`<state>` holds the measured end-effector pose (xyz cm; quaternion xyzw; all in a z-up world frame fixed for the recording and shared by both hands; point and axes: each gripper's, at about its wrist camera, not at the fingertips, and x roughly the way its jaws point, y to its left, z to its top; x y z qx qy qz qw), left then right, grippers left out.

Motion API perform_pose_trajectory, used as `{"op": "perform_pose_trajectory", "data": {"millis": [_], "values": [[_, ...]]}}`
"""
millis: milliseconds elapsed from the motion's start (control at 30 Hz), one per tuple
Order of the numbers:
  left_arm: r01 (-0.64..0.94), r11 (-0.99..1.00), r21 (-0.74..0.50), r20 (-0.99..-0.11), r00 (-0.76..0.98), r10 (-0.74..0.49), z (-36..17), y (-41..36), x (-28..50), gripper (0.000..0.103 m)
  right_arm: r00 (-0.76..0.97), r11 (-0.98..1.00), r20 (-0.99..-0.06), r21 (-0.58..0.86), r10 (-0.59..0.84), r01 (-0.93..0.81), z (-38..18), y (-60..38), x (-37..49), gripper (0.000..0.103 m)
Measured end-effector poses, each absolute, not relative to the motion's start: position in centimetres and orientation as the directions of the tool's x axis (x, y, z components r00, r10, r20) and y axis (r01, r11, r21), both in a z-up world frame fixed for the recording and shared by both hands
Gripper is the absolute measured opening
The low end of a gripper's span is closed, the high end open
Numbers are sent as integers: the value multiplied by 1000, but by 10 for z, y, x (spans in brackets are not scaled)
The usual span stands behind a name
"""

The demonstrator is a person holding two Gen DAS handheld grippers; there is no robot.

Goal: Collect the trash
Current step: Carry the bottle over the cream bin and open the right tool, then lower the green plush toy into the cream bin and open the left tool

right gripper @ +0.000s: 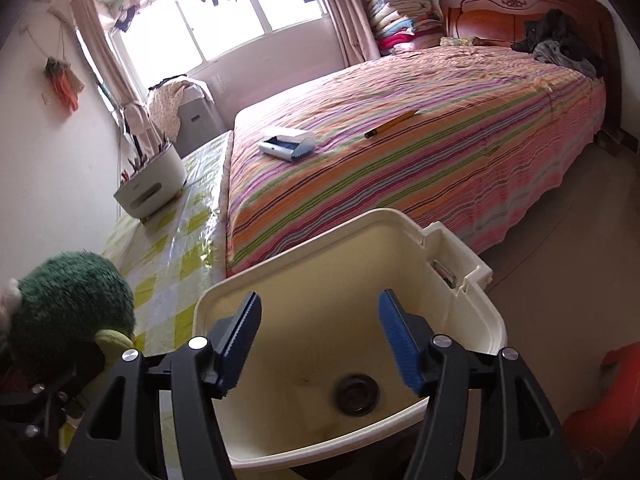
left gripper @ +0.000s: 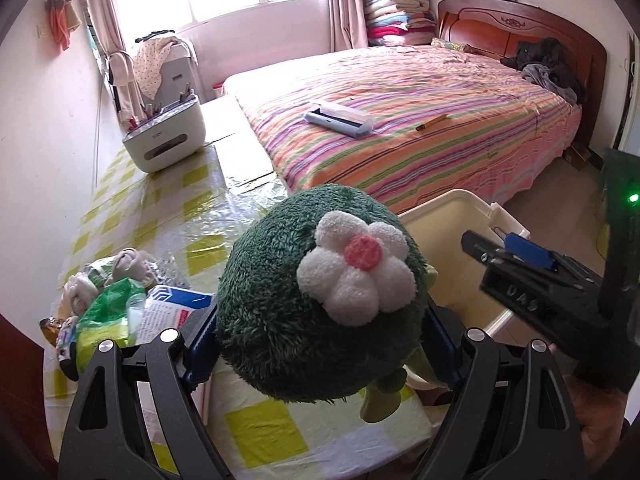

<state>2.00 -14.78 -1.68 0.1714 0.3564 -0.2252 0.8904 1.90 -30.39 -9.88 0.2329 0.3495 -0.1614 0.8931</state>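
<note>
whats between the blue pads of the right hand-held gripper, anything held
Nothing. In the right wrist view the right hand-held gripper stands open, with only the inside of the cream bin showing between its pads.

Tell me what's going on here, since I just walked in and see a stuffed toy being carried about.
A person holds a gripper in each hand. The left gripper is shut on a dark green plush toy with a white flower, held above the yellow-checked table beside the cream plastic bin. The right gripper is open and empty over the bin. A pile of wrappers and packets lies on the table.
</note>
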Motion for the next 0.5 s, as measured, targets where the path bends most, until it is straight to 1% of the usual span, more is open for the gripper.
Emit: {"op": "perform_pose_trajectory", "data": {"millis": [233,367,500], "values": [[551,823,139,-728,620,-292,-25,-163,26,82,740,779,-643,356,-196,516,-88,-322,0,60],[585,801,127,-752,584,-307,-33,-181,31,83,760,743,-605,392,-236,543,-81,-332,-14,60],[610,782,126,-768,559,-312,-40,-197,31,83,765,722,-593,411,-251,556,-79,-338,-20,60]]}}
